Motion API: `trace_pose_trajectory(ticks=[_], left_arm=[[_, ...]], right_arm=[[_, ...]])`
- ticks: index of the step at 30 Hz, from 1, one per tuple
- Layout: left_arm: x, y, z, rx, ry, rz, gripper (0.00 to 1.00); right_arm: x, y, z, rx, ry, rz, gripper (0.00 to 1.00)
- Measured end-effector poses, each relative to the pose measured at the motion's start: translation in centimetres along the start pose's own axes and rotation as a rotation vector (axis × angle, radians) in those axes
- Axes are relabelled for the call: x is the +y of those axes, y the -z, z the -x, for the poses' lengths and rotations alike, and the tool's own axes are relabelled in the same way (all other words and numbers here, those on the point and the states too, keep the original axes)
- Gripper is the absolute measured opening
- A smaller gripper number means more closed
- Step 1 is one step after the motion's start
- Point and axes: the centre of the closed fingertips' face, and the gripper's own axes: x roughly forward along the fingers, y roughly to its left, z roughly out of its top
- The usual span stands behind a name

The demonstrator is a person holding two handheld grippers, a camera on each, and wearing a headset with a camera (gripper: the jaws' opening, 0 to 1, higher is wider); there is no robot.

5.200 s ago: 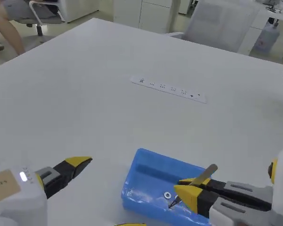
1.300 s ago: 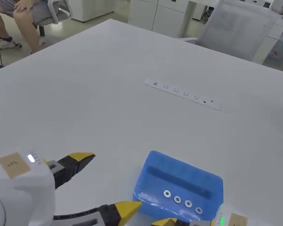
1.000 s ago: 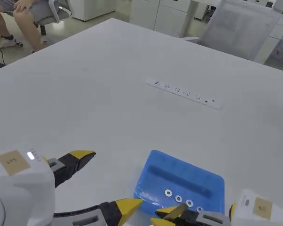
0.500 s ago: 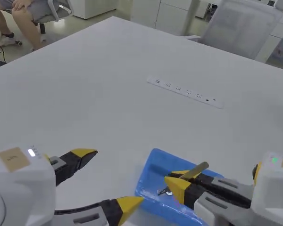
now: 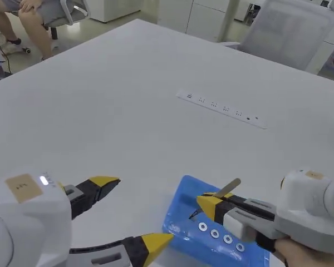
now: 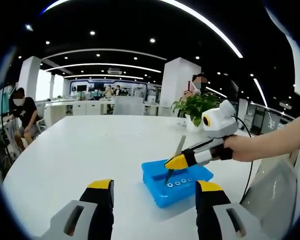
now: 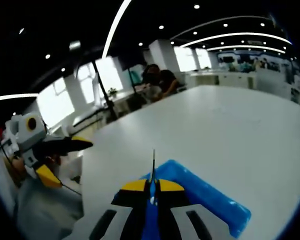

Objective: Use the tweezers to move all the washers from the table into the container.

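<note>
A blue container (image 5: 185, 189) stands on the white table (image 5: 128, 100) near the front edge, with several washers (image 5: 215, 233) in a row inside. My right gripper (image 5: 206, 201) is shut on metal tweezers (image 5: 229, 186), whose tip hangs over the container's left part; I cannot tell if a washer is in the tip. In the right gripper view the tweezers (image 7: 153, 160) point out over the container (image 7: 210, 200). My left gripper (image 5: 131, 211) stands open and holds nothing, left of the container (image 6: 157, 192). The left gripper view shows the right gripper (image 6: 176, 162) above the washers (image 6: 177, 183).
A white power strip (image 5: 222, 110) lies across the middle of the table. A grey chair (image 5: 300, 28) stands behind the far edge, and a person sits on a chair (image 5: 28, 16) at the top left. A potted plant (image 6: 195, 107) stands beyond the container.
The right gripper with the tweezers has come up from the lower right and now hangs over the container. The left gripper has stayed open in place. The camera has shifted slightly.
</note>
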Motion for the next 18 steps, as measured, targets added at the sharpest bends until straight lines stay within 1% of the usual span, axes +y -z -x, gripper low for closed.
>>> trace_pose_trajectory(ticks=[3,8,18], left_arm=[[-0.1,0.0,0.0,0.003,0.002,-0.002,0.66],[-0.3,0.1,-0.1,0.008,0.011,-0.002,0.64],[-0.5,0.1,-0.1,0.012,0.024,-0.003,0.62]], right_arm=[[-0.4,0.5,-0.5,0.027,0.004,0.006,0.03],[-0.5,1.0,-1.1,0.051,0.011,0.016,0.03],[-0.7,1.6,-1.4,0.084,0.018,0.037,0.03]])
